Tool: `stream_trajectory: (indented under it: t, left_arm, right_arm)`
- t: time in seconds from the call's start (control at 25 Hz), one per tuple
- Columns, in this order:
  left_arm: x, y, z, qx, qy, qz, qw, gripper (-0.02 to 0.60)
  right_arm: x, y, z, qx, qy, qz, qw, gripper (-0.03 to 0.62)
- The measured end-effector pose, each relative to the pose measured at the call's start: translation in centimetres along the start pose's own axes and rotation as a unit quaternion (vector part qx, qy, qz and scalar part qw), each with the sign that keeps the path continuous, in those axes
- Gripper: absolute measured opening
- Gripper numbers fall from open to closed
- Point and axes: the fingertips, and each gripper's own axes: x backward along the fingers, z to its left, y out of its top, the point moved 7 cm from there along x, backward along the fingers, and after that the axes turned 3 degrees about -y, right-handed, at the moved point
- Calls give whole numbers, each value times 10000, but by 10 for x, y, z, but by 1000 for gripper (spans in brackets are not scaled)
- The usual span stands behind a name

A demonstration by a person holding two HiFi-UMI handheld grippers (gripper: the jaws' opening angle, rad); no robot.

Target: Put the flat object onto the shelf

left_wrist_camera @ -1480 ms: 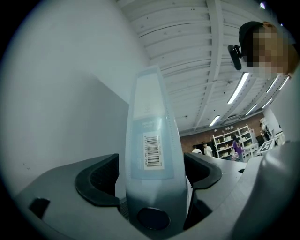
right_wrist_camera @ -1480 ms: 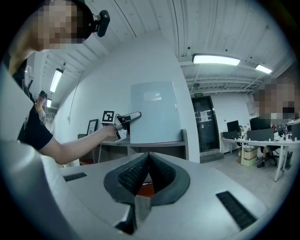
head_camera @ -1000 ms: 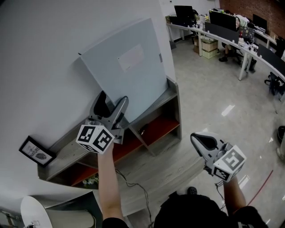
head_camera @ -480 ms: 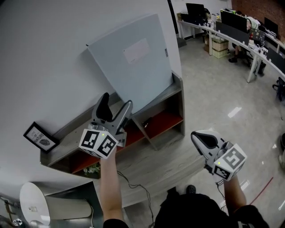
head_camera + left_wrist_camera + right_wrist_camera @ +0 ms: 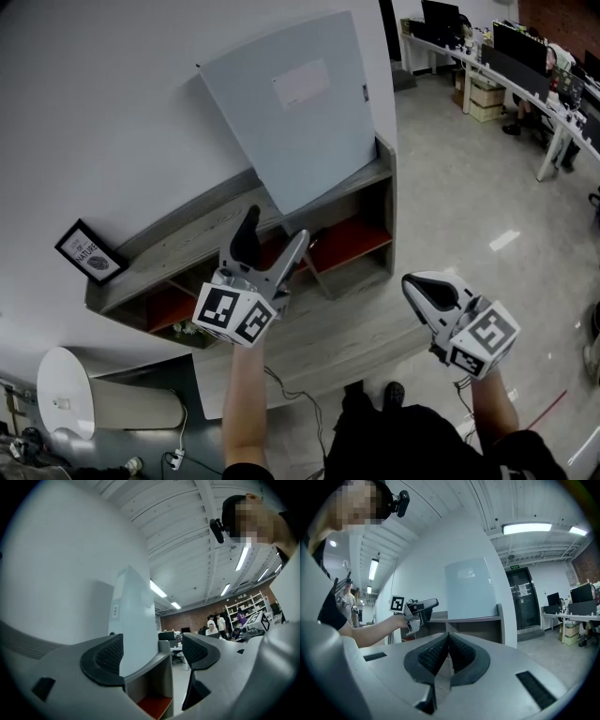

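Note:
The flat object is a large pale grey-blue board (image 5: 300,108). It stands on its lower edge on top of the low grey shelf (image 5: 178,251) and leans against the white wall. My left gripper (image 5: 275,232) is open and empty, held in front of the shelf and apart from the board. Between its jaws in the left gripper view I see the board (image 5: 133,620) and the shelf's end (image 5: 161,667). My right gripper (image 5: 418,289) is shut on nothing, out over the floor to the right. In the right gripper view, the board (image 5: 468,592) and the left gripper (image 5: 427,605) lie beyond its closed tips (image 5: 448,639).
A small framed picture (image 5: 87,253) stands at the shelf's left end. The lower compartments have red floors (image 5: 347,246). A white round object (image 5: 61,403) and cables (image 5: 291,394) lie on the floor below left. Office desks with monitors (image 5: 525,56) fill the far right.
My left gripper has drawn back from the board's lower edge toward me, still open. The board stays leaning on the wall. The right gripper has hardly moved.

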Motion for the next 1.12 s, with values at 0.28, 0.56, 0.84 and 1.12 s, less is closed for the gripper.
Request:
stream_trajectory:
  t: [0.28,0.56,0.84,1.12]
  left_arm:
    - [24,-31,-40,180,231,152,9995,331]
    - [49,-48,-76,181,217,368,9989,303]
    - [77,-55,-97,217,238,425,9986,242]
    - [121,-60,-107,340,270,436,9981,143]
  right_arm:
    - [10,-16,7,-64,260,97,9996,12]
    - [15,-29,19,-96,318,135,9994,12]
    - [15,-31,38,-132,267,55,9995,12]
    - [19,-32,76,-129,153,123,9997,12]
